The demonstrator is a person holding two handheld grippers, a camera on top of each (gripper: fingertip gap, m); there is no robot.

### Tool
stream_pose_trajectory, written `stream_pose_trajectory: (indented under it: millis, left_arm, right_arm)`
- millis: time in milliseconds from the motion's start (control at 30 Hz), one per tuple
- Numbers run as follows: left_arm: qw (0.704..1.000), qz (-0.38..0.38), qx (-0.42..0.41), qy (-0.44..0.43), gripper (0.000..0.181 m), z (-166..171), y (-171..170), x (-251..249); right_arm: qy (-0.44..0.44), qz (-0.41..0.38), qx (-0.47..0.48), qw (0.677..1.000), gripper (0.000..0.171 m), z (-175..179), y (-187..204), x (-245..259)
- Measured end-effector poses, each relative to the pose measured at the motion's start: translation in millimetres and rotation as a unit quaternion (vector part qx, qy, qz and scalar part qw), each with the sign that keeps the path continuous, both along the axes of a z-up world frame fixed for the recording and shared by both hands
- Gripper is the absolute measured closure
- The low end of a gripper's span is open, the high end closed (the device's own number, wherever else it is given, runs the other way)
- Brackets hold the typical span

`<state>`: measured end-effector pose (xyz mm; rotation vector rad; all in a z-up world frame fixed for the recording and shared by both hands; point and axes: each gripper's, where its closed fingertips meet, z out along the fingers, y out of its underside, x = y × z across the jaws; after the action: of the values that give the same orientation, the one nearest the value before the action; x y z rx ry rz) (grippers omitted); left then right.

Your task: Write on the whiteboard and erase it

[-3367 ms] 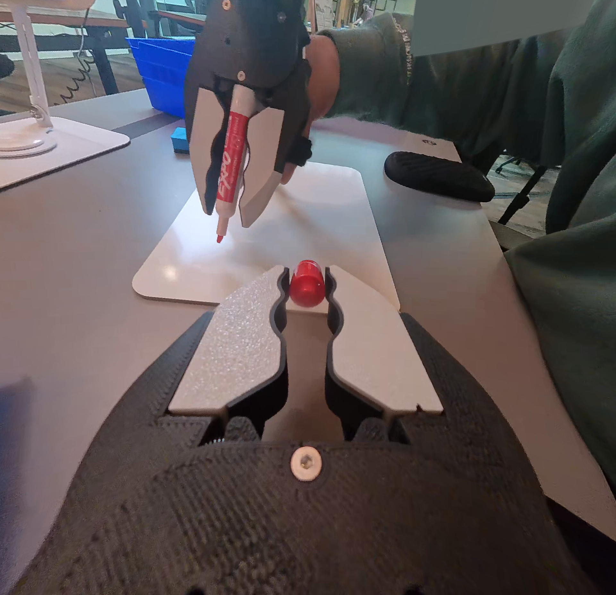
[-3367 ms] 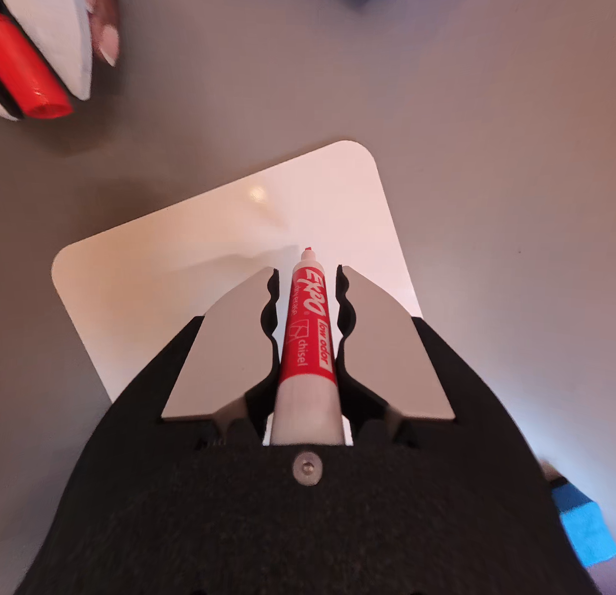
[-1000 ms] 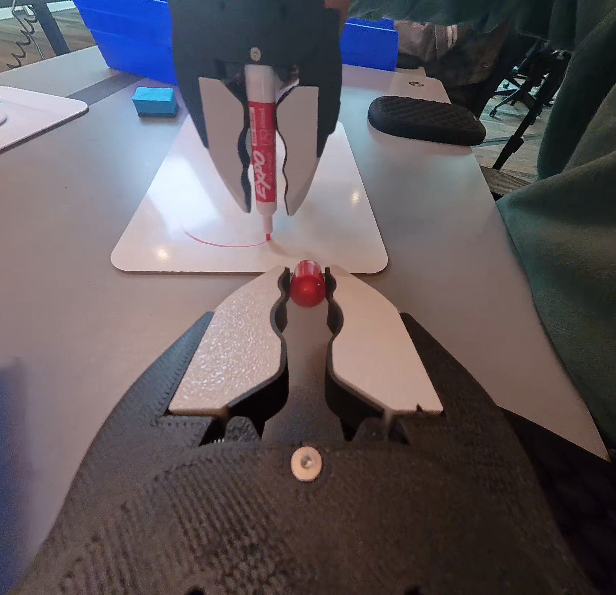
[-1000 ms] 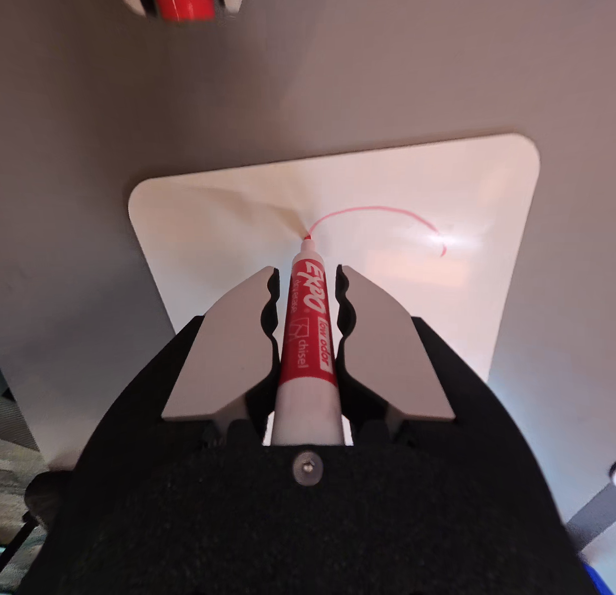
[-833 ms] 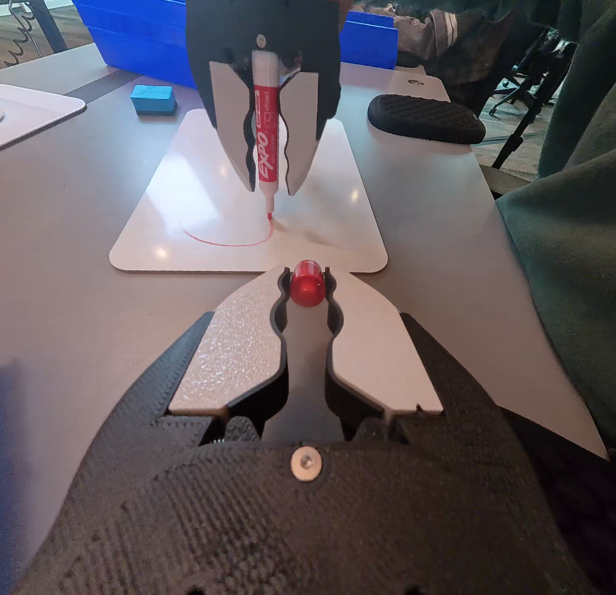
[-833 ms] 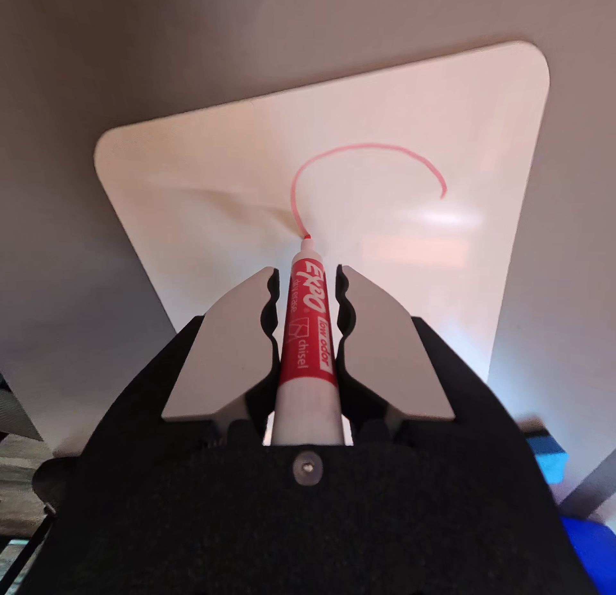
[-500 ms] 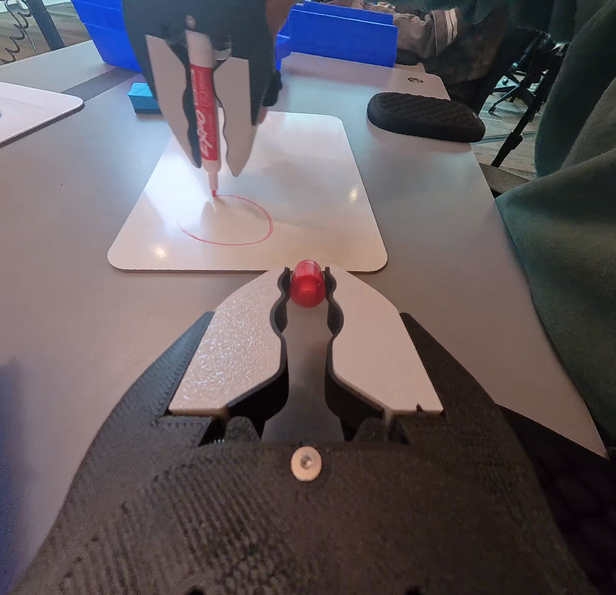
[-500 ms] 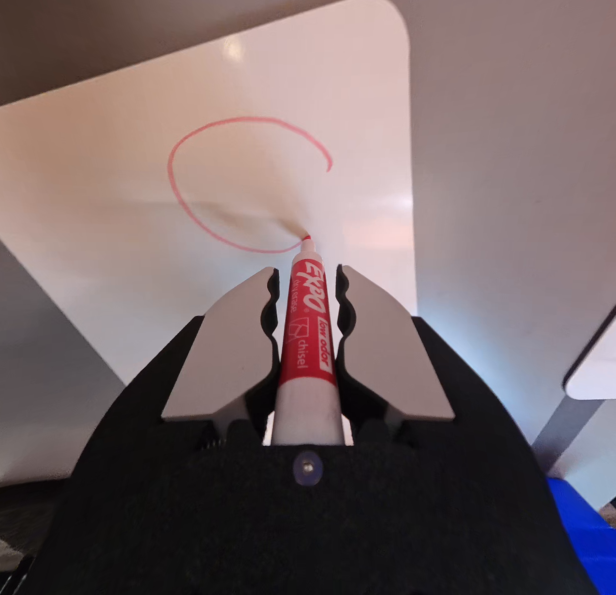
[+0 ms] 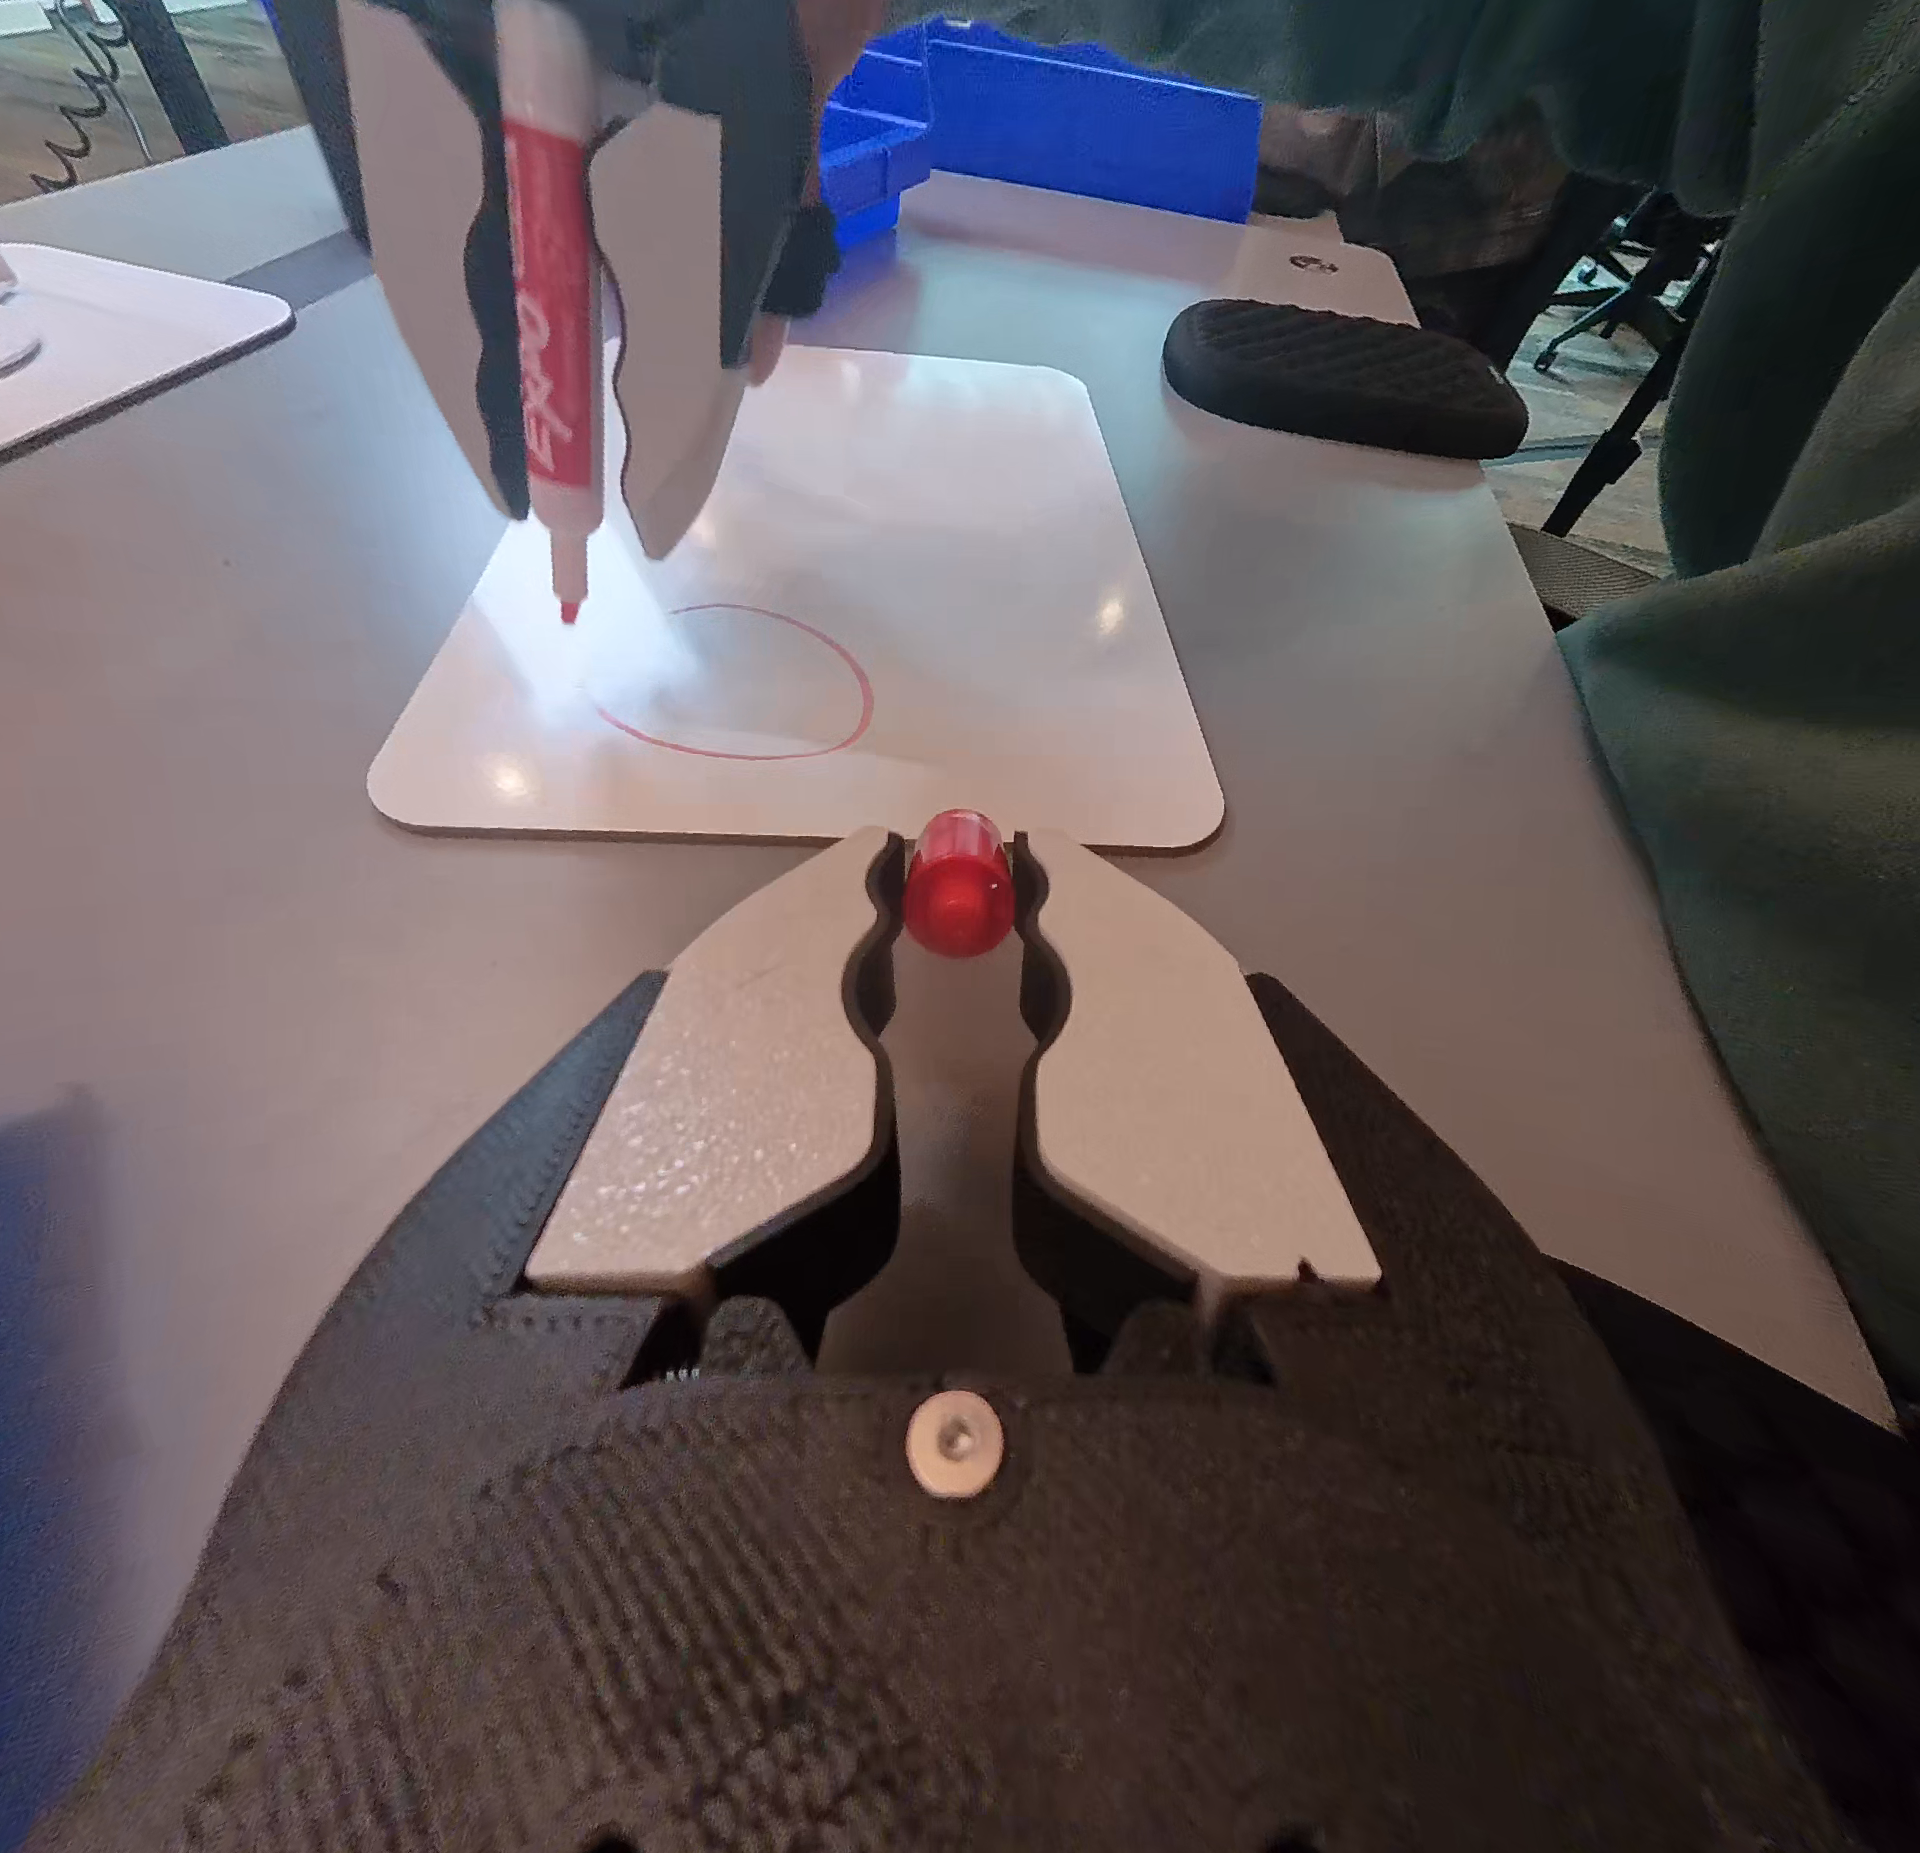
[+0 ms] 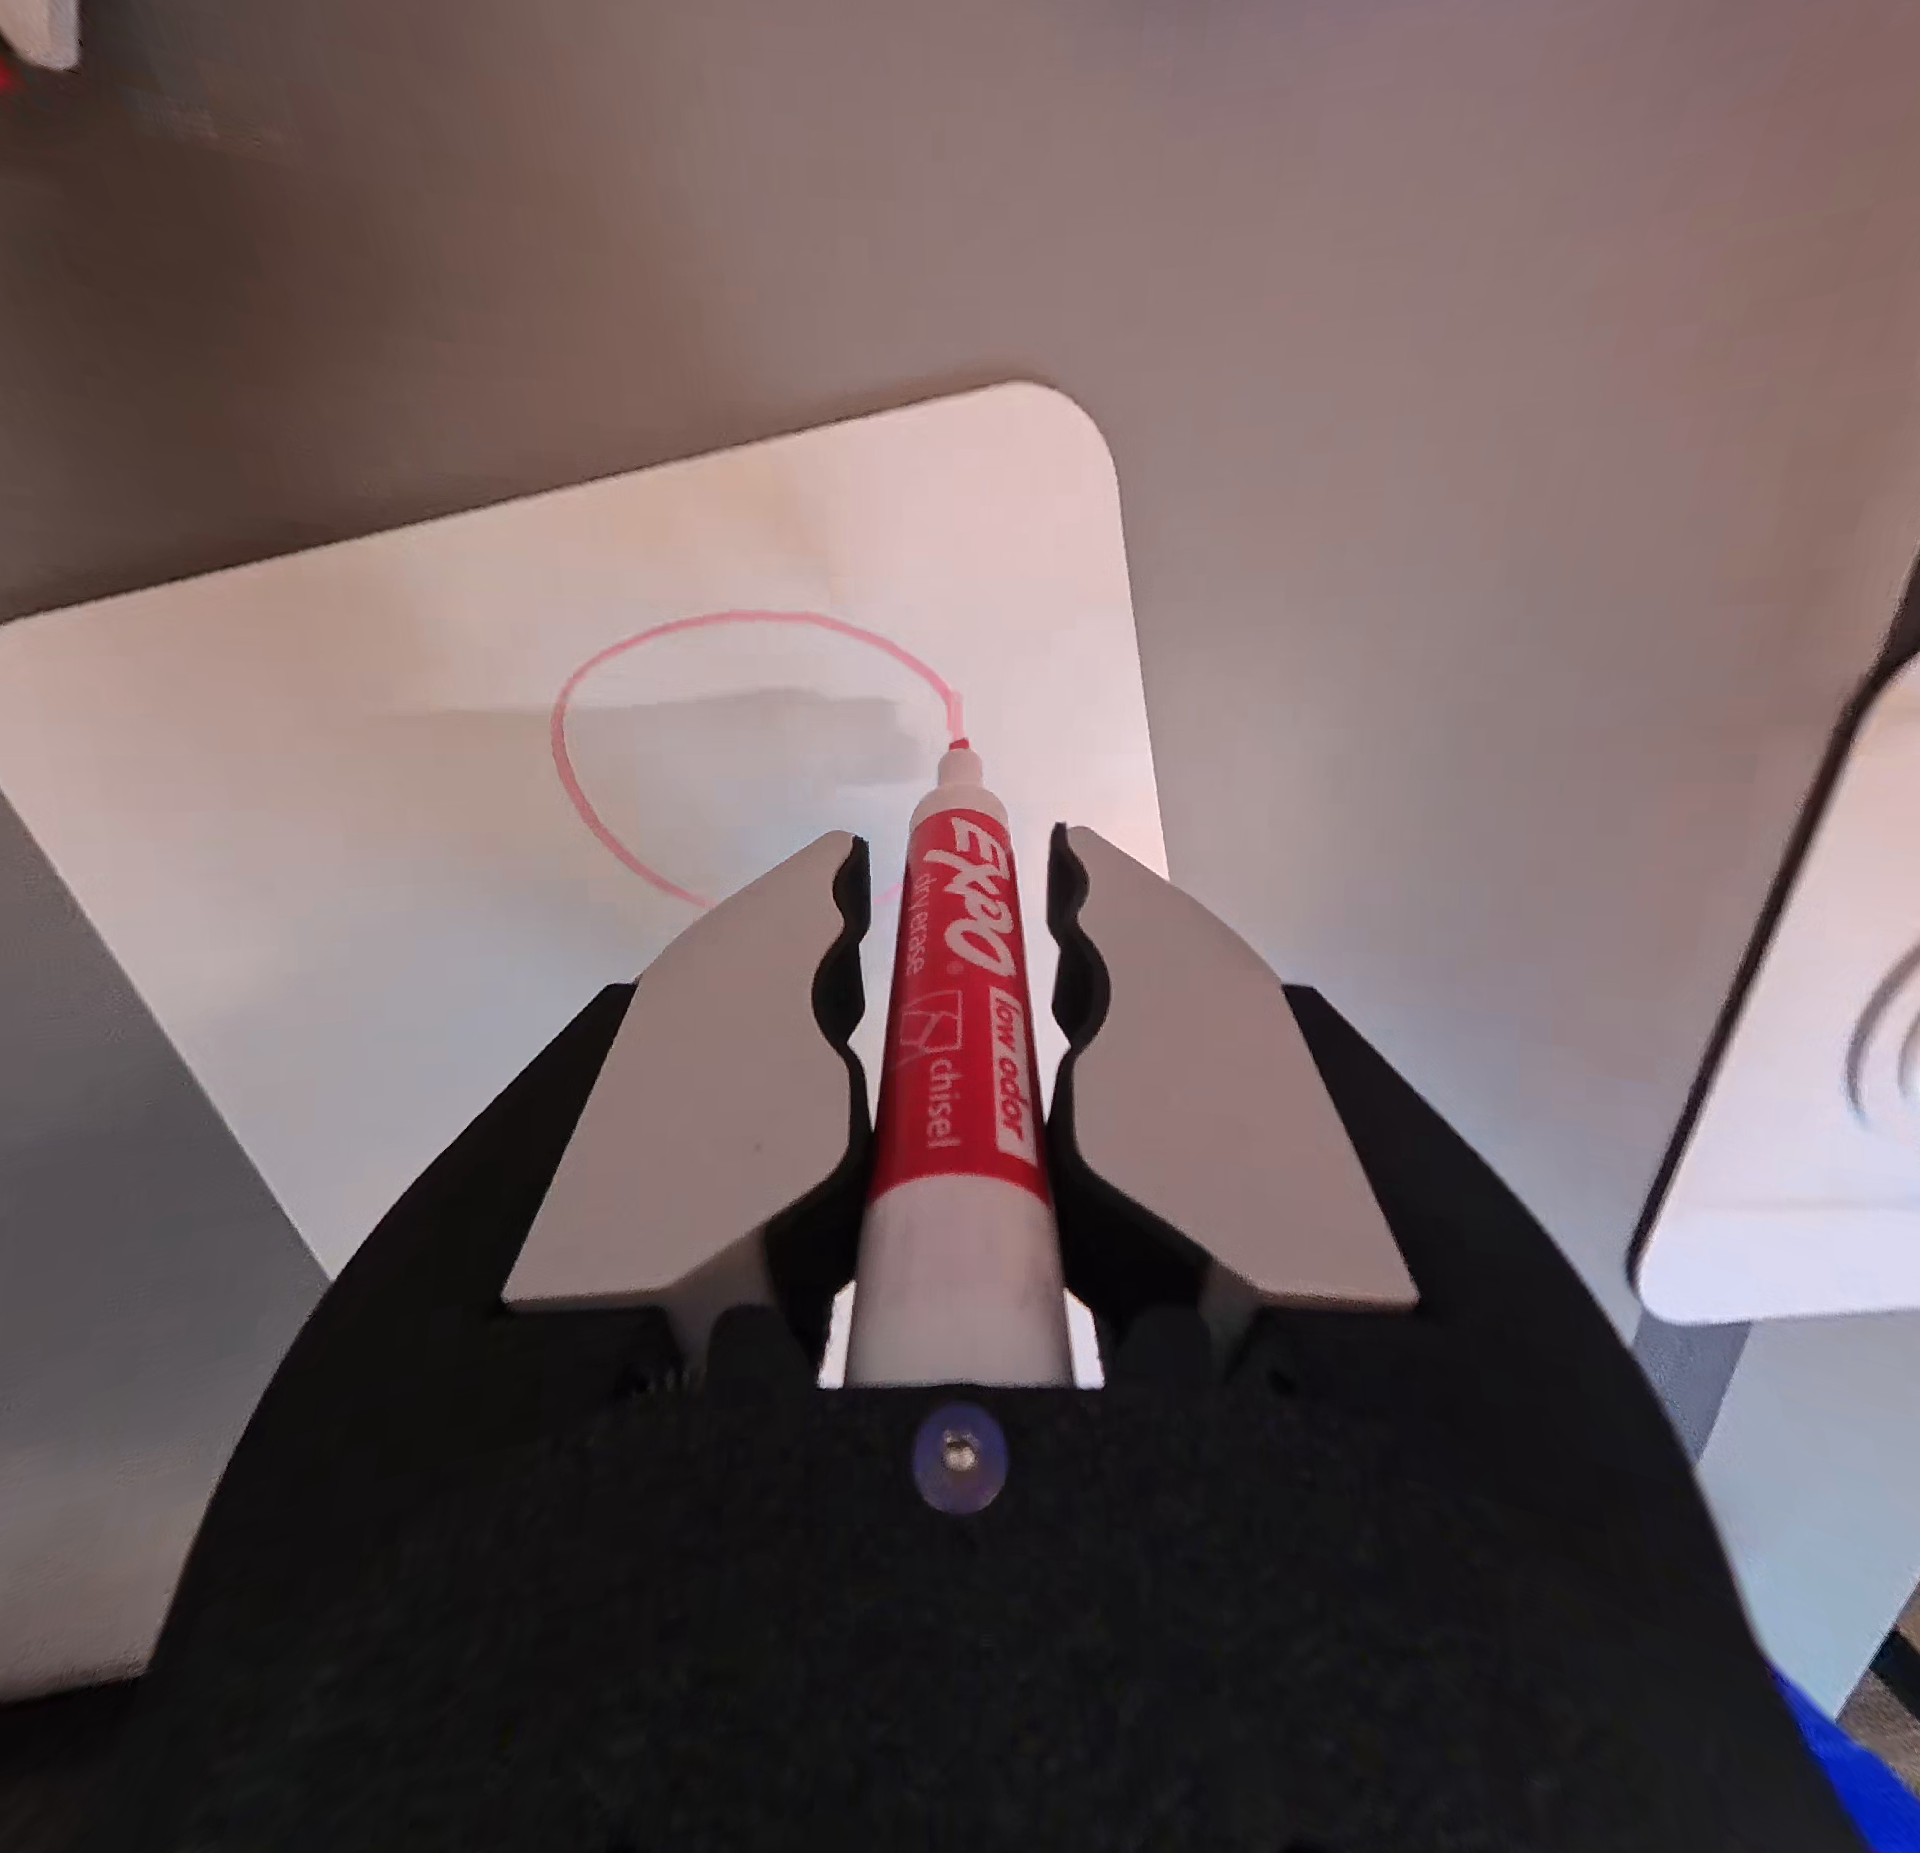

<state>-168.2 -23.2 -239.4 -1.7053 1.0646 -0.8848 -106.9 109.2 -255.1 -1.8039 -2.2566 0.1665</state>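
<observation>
Gripping a red marker cap between its 2 fingertips, the left gripper sits low over the grey table, just short of the near edge of the whiteboard. Its jaws are clamped on the cap, which pokes forward out of the notch near the tips.

Beyond it, the whiteboard lies flat on the table with a red circle drawn on its near-left part. In the right wrist view the circle looks nearly closed, though the gripper hides the near part of it.

Above the board's left side, the right gripper is held by a person's hand and points down, its fingers closed tight on the barrel of a red-and-white marker. In the left wrist view the marker's red tip hangs over the board's left edge, beside the circle; whether it touches the surface I cannot tell. The right wrist view shows the marker with its tip just at the circle's line.

Farther off, a black padded rest lies to the right of the board, a white base plate lies to the left, and blue bins stand at the back.
</observation>
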Motion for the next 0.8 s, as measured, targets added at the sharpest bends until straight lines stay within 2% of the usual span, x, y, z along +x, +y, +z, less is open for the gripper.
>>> stream_pose_trajectory:
  millis: [133,367,800]
  left_arm:
    - [1.0,0.0,-0.002,-0.002,0.162,-1,0,0]
    - [1.0,0.005,0.005,0.003,0.162,-1,2,-1]
    - [1.0,0.013,-0.001,0.003,0.161,-1,6,-5]
  right_arm:
    - [0.015,-0.035,0.001,0.999,0.138,8,3,27]
    - [0.016,-0.085,-0.012,0.996,0.137,-7,8,60]
    - [0.023,-0.091,-0.027,0.995,0.137,-16,12,56]
